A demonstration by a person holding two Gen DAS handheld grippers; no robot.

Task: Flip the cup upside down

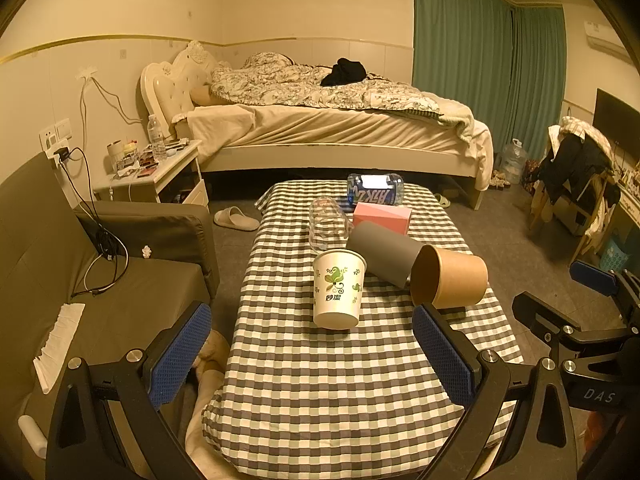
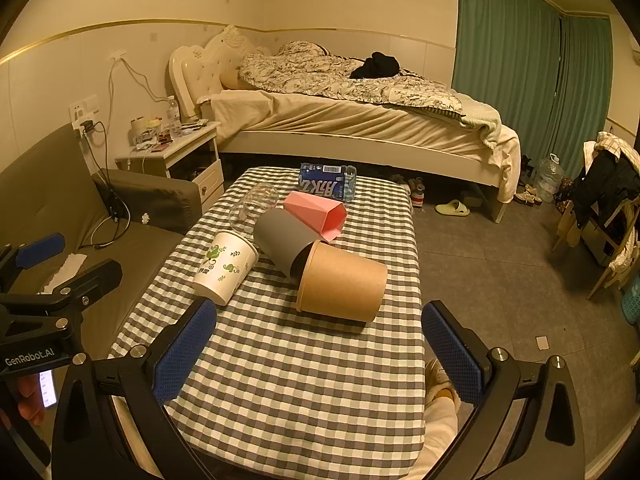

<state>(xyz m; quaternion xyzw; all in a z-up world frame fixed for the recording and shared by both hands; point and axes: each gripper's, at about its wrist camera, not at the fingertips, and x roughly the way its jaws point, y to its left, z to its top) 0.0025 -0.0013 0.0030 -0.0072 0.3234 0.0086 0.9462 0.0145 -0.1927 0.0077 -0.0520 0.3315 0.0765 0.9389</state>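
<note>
Left wrist view looks down a small table (image 1: 320, 400) under a checked cloth, left gripper (image 1: 312, 352) hovering short of it with blue pads spread wide, nothing held. Right wrist view much the same from the other side: right gripper (image 2: 320, 348) likewise spread and empty, well back from the cluster. Several cups in a group at mid-table: a white paper cup (image 1: 338, 288) with green leaf print nearest the left gripper, leaning or lying on its side with the rim toward the far end and touching a grey cup (image 1: 384, 252); a brown paper cup (image 1: 452, 276) on its side, mouth turned toward the grey one; a pink cup (image 2: 318, 214) and a clear glass (image 1: 326, 222) behind, also lying down; a blue-labelled bottle (image 1: 376, 189) at the far edge. Which cup the task means: cannot tell, though white and brown lie closest to a gripper each. Both paper cups probably very light, thin-walled, easy to crush or dent near the open rim and stiffer near the base ring; likely to roll or skid on the cloth if nudged. Best taken across the mid-body or lower third with a gentle squeeze, pads on opposite walls, then lifted clear of the neighbours before turning rim-down. Risk: bumping the grey cup and scattering the group.
</note>
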